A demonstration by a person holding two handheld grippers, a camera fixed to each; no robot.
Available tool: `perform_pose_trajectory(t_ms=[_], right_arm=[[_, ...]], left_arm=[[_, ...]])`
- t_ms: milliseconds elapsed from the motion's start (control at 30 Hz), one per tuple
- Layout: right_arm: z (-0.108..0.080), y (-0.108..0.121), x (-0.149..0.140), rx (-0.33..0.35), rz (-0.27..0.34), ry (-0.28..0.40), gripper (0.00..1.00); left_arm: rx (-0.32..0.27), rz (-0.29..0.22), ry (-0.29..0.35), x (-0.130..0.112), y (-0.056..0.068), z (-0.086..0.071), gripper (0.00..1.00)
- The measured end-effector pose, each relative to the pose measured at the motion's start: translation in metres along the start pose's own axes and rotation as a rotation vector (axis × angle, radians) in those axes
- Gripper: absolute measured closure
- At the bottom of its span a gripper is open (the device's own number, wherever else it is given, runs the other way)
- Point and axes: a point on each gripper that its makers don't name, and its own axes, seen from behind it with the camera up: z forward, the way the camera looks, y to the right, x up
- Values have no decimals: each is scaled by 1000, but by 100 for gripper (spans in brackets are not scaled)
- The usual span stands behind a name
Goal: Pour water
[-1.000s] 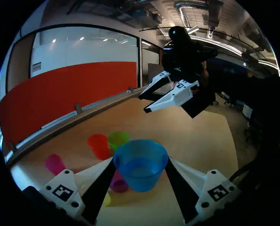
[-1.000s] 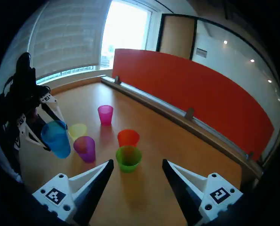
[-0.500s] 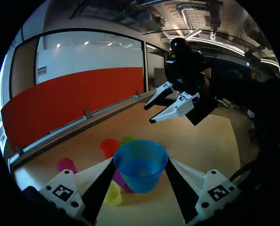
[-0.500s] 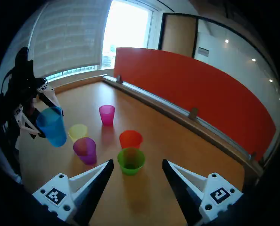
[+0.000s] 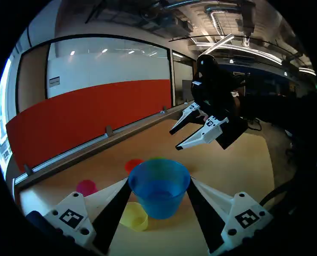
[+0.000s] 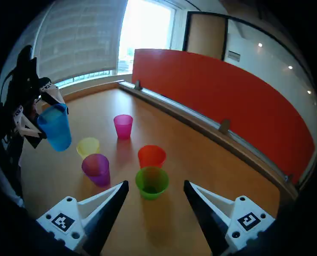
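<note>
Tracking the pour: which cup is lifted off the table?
The blue cup, held in the left gripper; the pink, yellow, purple, orange and green cups stand on the table.

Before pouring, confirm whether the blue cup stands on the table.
No: the blue cup is held off the table in the left gripper.

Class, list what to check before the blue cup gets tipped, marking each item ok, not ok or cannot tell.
1. Left gripper presses the blue cup with both fingers: ok.
2. Water in the blue cup: ok.
3. Blue cup above a receiving cup: cannot tell; the yellow cup looks nearest.
4. Yellow cup upright: ok.
5. Right gripper open, holding nothing: ok.
</note>
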Motion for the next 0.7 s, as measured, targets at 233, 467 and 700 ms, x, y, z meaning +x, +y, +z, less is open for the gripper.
perform_pose_trajectory(t_ms=[233,467,700], right_arm=[[12,-2,-3,8,2,-9,0],[23,-3,-4,17,8,-10,0],[32,-5,-7,31,10,-22,0]], left_arm=[[24,-10,10,3,-9,-10,12],[49,-23,23,6,-19,-20,13],[79,-34,33,8,-31,-30,13]])
